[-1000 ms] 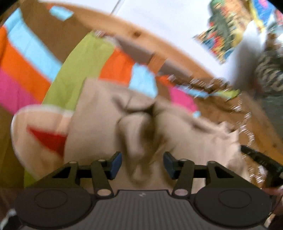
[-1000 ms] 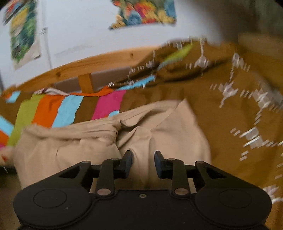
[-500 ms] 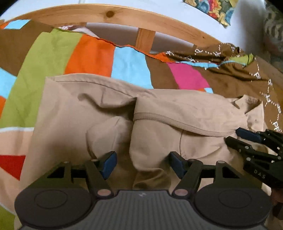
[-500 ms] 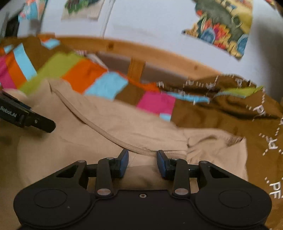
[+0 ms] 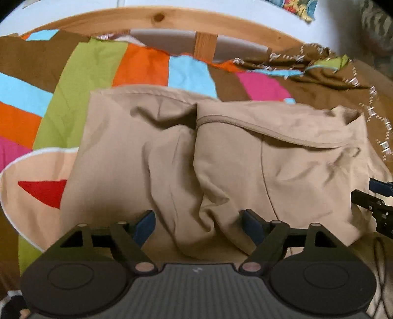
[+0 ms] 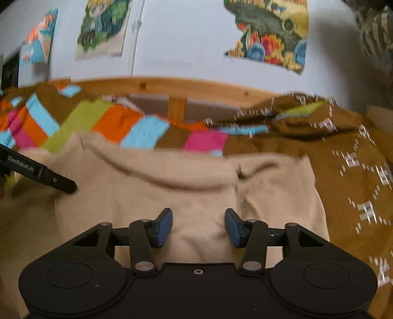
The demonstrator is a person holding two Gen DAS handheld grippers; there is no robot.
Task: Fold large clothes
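On the bed lies a quilt (image 5: 145, 63) of brown, green, orange, blue and pink patches, and everything else is placed here by the tan garment (image 5: 245, 157) spread across its middle. Beyond the garment runs the wooden bed rail (image 5: 172, 19), with a white wall (image 6: 184, 36) above it carrying colourful posters (image 6: 270, 32). To the garment's right the quilt bunches into a brown heap with white lettering (image 6: 307, 115). At the garment's left edge a peach patch with a red triangle (image 5: 44, 191) shows from under the cloth. The garment itself is folded over in rumpled layers, a stitched hem (image 5: 258, 127) curving across its upper right part and a deep crease down its centre. The left gripper (image 5: 199, 227) hangs over the garment's near edge, its jaws having just been opening and now spread wide, a ridge of cloth rising between the blue pads without being pinched. The right gripper (image 6: 198, 227) hovers over the garment's near right part, its jaws also just opening to a middling gap, loose cloth lying below them, nothing held. Each gripper shows at the garment's side in the other's view.
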